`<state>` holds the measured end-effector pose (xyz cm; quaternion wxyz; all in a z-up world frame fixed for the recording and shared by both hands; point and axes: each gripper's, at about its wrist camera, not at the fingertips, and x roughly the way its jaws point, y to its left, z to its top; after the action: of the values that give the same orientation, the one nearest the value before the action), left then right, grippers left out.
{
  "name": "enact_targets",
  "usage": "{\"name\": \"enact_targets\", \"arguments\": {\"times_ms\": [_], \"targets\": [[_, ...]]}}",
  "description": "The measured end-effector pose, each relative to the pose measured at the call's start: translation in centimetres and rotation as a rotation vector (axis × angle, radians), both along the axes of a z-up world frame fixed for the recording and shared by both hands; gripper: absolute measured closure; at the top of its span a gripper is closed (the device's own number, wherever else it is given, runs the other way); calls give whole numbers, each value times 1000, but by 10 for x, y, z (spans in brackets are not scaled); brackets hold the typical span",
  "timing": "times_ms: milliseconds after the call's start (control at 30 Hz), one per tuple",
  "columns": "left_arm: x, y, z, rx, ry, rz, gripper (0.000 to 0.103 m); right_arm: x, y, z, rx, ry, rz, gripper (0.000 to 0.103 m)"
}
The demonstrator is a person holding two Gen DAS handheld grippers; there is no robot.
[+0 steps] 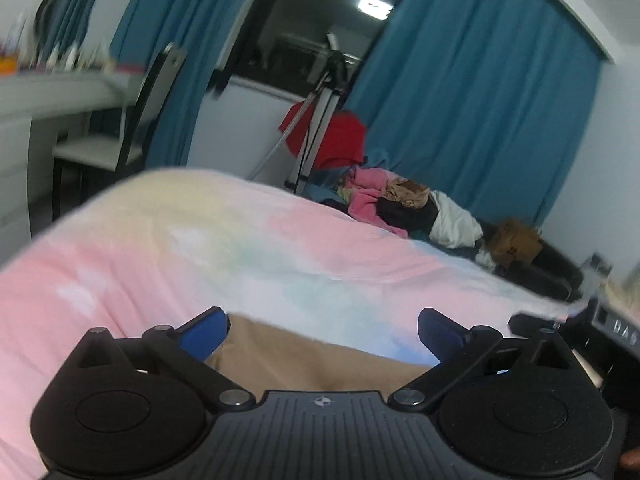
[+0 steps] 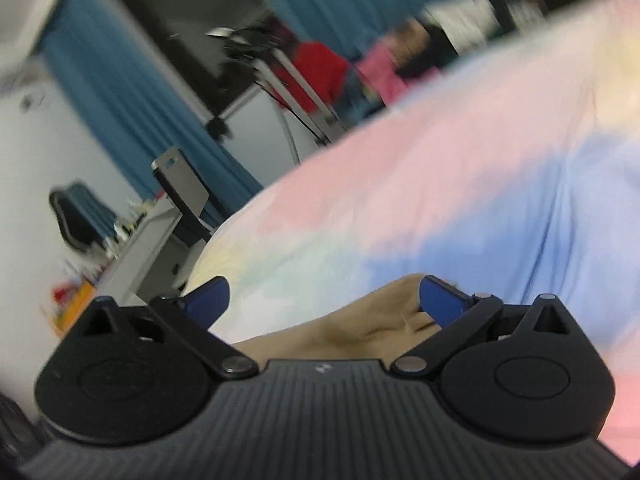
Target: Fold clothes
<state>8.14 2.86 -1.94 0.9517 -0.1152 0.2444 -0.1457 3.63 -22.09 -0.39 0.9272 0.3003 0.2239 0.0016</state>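
Left wrist view, lower middle: left gripper (image 1: 324, 330) spread wide, blue fingers (image 1: 204, 332) well apart, holding nothing, poised over the tan garment (image 1: 304, 360) lying on the pastel bedspread (image 1: 160, 248). Probably opened so as to take a fresh hold of the fabric's edge. Upper right of centre: heap of unfolded clothes (image 1: 404, 204) at the far side of the bed, likely waiting a turn, beside a tripod (image 1: 316, 120) and blue curtains (image 1: 480, 100).

Right wrist view, lower middle: right gripper (image 2: 324, 300) likewise agape, gripping nothing; its right-hand finger apparently at the garment's bunched, creased fold (image 2: 392, 320), contact hard to judge. Cloth plain tan, soft, rumpled near centre, smoother toward the left. View tilted and blurred.
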Motion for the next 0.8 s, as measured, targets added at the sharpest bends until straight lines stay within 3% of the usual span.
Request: {"name": "enact_targets", "arguments": {"times_ms": [300,433,667,800], "targets": [[26,-31,-50,249,181,-55,1,46,28,-47,-256,204,130,1],[22,-28,-54,272,170,-50,1,49,36,-50,-315,195,129,1],[-12,-25,-27,286,88,-74,2,3,31,-31,-228,113,88,1],[-39,-19,-17,282,73,-82,2,-18,36,-25,-279,117,85,2]]}}
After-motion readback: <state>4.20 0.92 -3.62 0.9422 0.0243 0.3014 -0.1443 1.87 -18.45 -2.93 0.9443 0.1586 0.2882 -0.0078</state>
